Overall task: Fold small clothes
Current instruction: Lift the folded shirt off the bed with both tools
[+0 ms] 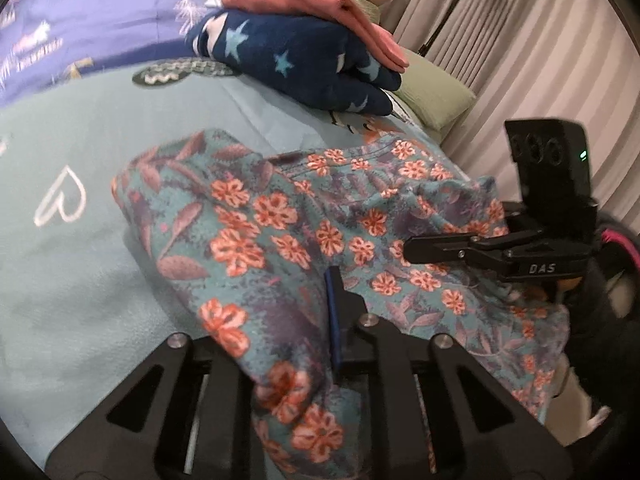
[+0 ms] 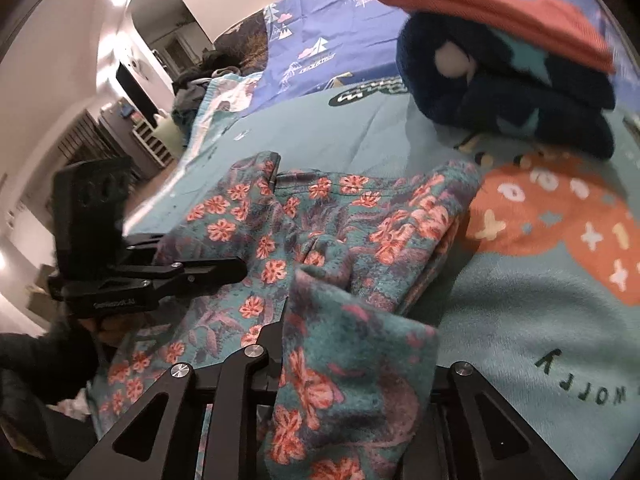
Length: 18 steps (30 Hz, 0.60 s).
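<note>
A teal fleece garment with orange flowers [image 1: 280, 232] lies rumpled on the light blue bed cover [image 1: 72, 272]. It also shows in the right wrist view [image 2: 340, 240]. My left gripper [image 1: 320, 304] is shut on a fold of its near edge, and the cloth drapes over the fingers. My right gripper [image 2: 296, 312] is shut on another fold of the same garment. Each gripper shows in the other's view, the right gripper [image 1: 416, 248] at the garment's right side and the left gripper [image 2: 236, 270] at its left side.
A stack of folded clothes stands at the back: a navy fleece with stars [image 1: 304, 64] under a pink piece [image 1: 320, 4]. It shows too in the right wrist view [image 2: 512, 80]. Green pillows [image 1: 432, 92] and curtains [image 1: 520, 40] are at the right.
</note>
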Motion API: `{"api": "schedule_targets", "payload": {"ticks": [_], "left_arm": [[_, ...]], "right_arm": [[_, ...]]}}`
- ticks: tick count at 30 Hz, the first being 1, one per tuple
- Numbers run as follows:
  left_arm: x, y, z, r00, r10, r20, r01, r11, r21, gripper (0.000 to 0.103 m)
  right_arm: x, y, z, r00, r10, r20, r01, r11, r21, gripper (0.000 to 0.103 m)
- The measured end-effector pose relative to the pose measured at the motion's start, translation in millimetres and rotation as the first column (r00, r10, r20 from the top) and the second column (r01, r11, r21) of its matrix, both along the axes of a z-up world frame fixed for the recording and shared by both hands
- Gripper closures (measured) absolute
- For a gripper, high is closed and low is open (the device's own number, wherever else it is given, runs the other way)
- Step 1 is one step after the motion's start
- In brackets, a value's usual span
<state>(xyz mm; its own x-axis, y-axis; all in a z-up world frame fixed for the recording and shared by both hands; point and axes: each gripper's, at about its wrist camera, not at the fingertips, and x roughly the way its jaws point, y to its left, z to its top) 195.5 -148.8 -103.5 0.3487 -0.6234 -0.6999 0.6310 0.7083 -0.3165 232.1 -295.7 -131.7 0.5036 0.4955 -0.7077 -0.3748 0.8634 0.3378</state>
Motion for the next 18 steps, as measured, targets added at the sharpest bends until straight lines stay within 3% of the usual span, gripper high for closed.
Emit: {"api": "schedule_targets", "payload": {"ticks": [4,8,12,18], "left_arm": [[-12,-3,12,0.997,0.013,0.077,-0.016,0.999,0.043,0.089],[-23,3,30,0.994,0.030,0.105,-0.032,0.999,0.015,0.090],[-39,10,60,0.986,0.043,0.163,-0.038,0.999,-0.035,0.090],[-72,9,99,0.958,0.032,0.287,-0.025,0.999,-0.028,0.091]], "right_arm": [[-13,4,11,0.999,-0.032,0.033,0.034,0.999,-0.042,0.085],[-31,9,34,0.993,-0.069,0.097,0.076,0.995,-0.067,0.086],[-57,22,65,0.974,-0.101,0.205,0.127,0.984,-0.122,0.086],[-102,33,105,0.930,-0.145,0.337,0.211,0.963,-0.169,0.087]]}}
